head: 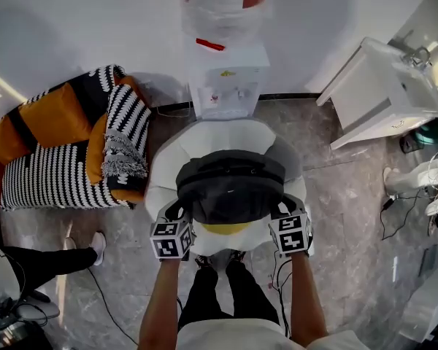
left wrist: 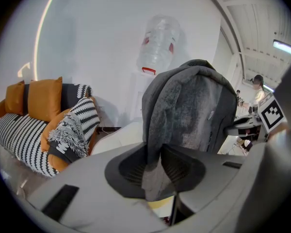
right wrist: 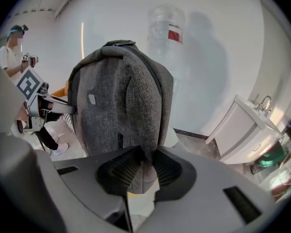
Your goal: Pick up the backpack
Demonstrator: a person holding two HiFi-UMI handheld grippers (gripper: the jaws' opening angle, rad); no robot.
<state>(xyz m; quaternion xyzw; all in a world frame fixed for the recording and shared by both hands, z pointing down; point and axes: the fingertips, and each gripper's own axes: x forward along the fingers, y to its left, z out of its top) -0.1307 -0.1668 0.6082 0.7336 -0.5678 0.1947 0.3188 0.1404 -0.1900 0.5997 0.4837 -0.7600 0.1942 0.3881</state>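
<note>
A dark grey backpack (head: 230,187) hangs in the air over a white egg-shaped seat (head: 226,138) with a yellow middle. My left gripper (head: 181,223) is shut on the pack's left edge, and the grey fabric (left wrist: 184,115) is pinched between its jaws (left wrist: 155,171). On the other side my right gripper (head: 281,221) is shut on the right edge, a fold of the backpack (right wrist: 119,106) squeezed between its pads (right wrist: 144,171). Each gripper's marker cube shows in the other's view.
A water dispenser (head: 226,64) with a bottle stands against the wall behind the seat. A striped sofa with orange cushions (head: 66,144) is at the left. A white cabinet with a sink (head: 383,93) sits at the right. Cables (head: 398,210) trail on the floor; a person's legs (head: 36,261) show at left.
</note>
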